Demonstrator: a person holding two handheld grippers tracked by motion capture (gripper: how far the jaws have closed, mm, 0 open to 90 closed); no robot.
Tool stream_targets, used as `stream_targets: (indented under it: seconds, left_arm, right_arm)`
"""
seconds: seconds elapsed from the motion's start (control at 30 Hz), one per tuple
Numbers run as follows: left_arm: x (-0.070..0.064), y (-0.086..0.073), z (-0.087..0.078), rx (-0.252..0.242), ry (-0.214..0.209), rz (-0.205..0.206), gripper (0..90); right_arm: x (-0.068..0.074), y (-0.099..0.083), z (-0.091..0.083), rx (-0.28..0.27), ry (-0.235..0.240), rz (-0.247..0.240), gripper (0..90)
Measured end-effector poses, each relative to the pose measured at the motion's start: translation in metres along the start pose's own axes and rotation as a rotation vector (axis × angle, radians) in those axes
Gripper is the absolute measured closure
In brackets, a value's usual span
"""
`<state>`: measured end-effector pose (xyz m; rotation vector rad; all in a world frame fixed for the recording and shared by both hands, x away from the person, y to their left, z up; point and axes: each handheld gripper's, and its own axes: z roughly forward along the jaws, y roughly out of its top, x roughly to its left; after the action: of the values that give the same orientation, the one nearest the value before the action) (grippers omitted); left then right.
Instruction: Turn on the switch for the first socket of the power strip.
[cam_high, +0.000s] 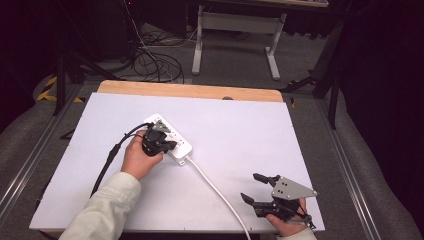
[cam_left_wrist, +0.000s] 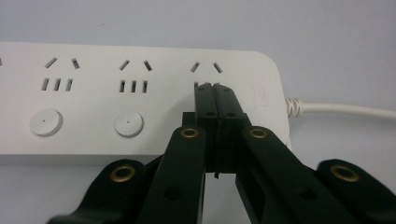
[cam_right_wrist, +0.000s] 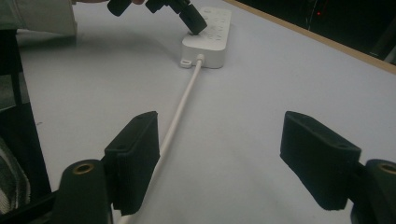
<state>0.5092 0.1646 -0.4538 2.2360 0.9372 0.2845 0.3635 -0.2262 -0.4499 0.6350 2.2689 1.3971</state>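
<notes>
White tabletop (cam_high: 240, 135), left tool (cam_high: 167, 145) closed, tips pressing power strip (cam_high: 181, 146), right tool (cam_high: 256, 188) wide, hovering.

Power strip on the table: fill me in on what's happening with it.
A person holds a gripper in each hand. The left gripper, jaws shut, has its tips pressed on the white power strip at the end where its white cord leaves. The right gripper sits open near the table's front edge, holding nothing.

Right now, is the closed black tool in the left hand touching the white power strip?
Touching. In the left gripper view, the left tool, shut, presses its tip onto the white plastic power strip where the third button sits. The right gripper view agrees.
</notes>
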Motion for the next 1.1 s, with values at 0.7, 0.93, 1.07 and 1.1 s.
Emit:
stream_targets:
  seconds: [0.7, 0.93, 1.07, 1.1]
  left_arm:
    - [-0.0027, -0.0016, 0.0012, -0.002, 0.023, -0.018, 90.0]
    - [-0.0066, -0.0001, 0.0022, 0.010, 0.050, -0.012, 90.0]
    - [-0.0068, 0.0001, 0.0027, 0.014, 0.050, -0.020, 90.0]
    - [-0.0071, -0.0001, 0.0026, 0.013, 0.053, -0.019, 90.0]
  right_arm:
    - [0.0010, 0.0000, 0.0008, 0.002, 0.006, -0.004, 28.7]
    - [0.0013, -0.0001, 0.0008, 0.001, 0.008, -0.005, 28.7]
    - [0.0017, 0.0001, 0.0009, 0.002, 0.009, -0.005, 28.7]
    - [0.0018, 0.0001, 0.0009, 0.002, 0.009, -0.005, 28.7]
